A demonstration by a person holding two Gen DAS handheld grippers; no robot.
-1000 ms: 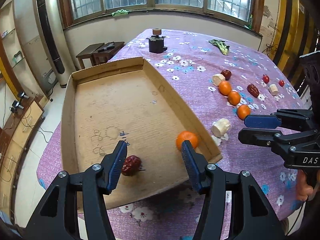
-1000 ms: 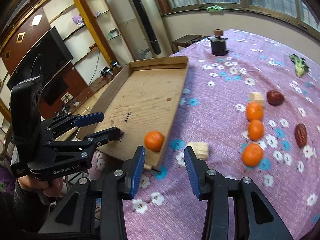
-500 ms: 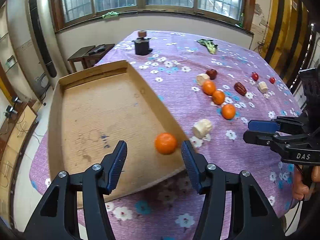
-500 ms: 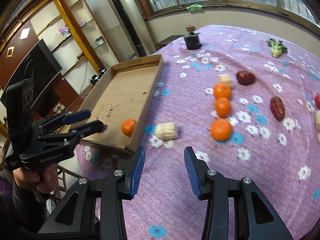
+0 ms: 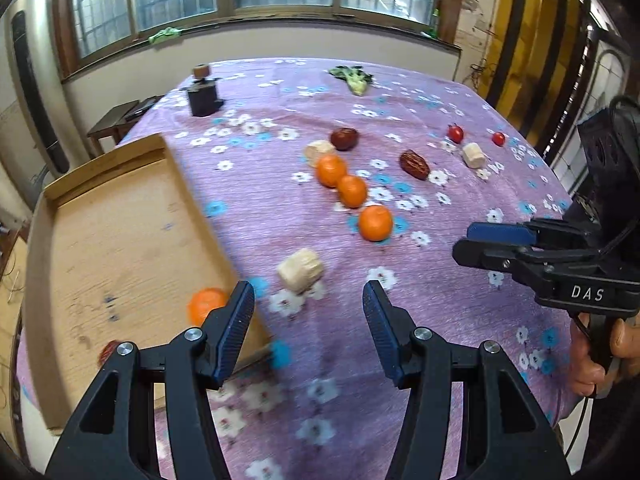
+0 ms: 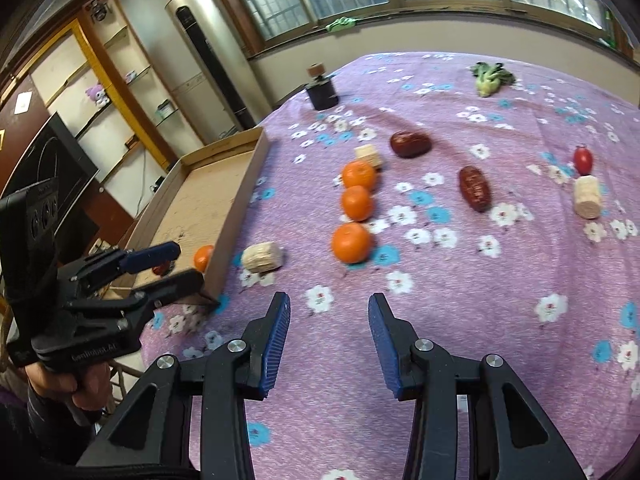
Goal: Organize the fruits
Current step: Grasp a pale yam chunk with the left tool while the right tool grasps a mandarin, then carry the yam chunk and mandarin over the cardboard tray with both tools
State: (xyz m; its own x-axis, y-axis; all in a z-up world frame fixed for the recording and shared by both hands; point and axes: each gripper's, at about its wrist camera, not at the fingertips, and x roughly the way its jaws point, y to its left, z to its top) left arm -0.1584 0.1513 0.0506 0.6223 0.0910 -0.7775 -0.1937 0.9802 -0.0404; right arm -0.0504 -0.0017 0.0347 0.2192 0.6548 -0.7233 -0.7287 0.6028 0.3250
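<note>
A cardboard tray (image 5: 120,240) lies at the left of the purple floral table and holds one orange (image 5: 206,306) and a red date (image 5: 108,350) near its front corner. Three oranges (image 5: 375,222) sit in a line on the cloth, also in the right wrist view (image 6: 351,242). Two dark red dates (image 5: 414,165), two cherry tomatoes (image 5: 455,133) and pale cut pieces (image 5: 301,270) lie around them. My left gripper (image 5: 308,328) is open and empty beside the tray's front corner. My right gripper (image 6: 328,336) is open and empty, short of the nearest orange.
A black grinder (image 5: 202,96) and a green leafy vegetable (image 5: 352,78) stand at the far side of the table. A low side table and a tall air conditioner (image 6: 208,52) are beyond the table's left edge. The table edge runs close on the right.
My left gripper has swung right, off the tray and toward the loose fruit. My right gripper has also moved right and forward. Both stay open and empty.
</note>
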